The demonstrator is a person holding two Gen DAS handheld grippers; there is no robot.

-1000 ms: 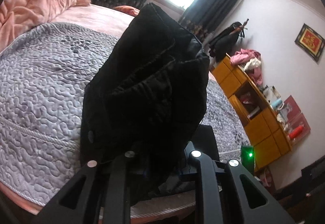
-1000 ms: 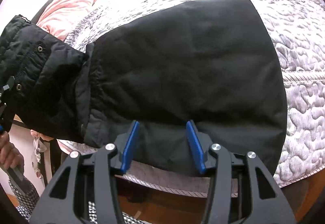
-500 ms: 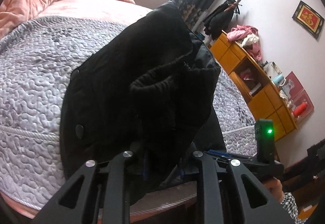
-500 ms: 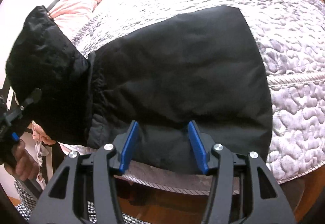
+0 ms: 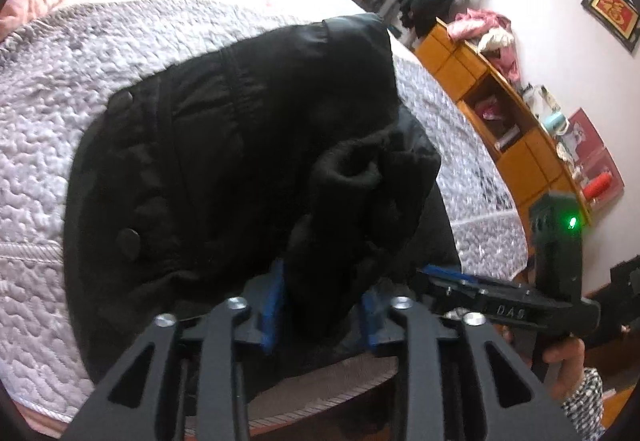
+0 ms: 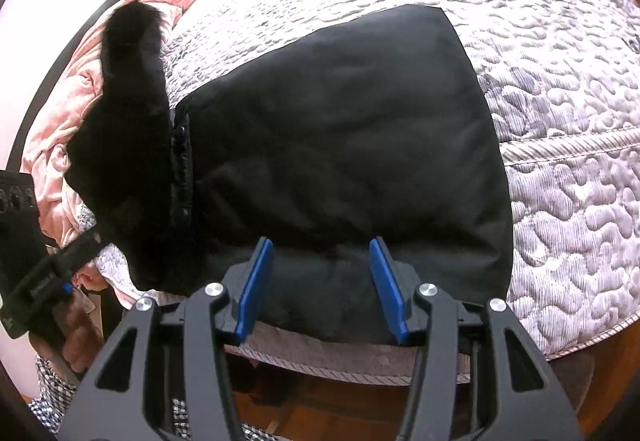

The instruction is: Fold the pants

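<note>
- Black padded pants (image 6: 340,145): folded on grey quilted bedspread (image 6: 560,81).
- Left gripper (image 5: 320,305): jaws opening, bunched pants end between them.
- Right gripper (image 6: 320,281): jaws apart, empty, over near pants edge.

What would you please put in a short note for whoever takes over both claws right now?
Left claw: opening, a bunched fold of the black pants between its blue pads.
Right claw: open, astride the near edge of the pants, not clamped.
Pants: mostly flat on the grey quilted bedspread at the bed's edge; one end is doubled over toward the rest.
Done: that end brought over.
Left: release it, lay it flat, smooth, finish folding.
</note>
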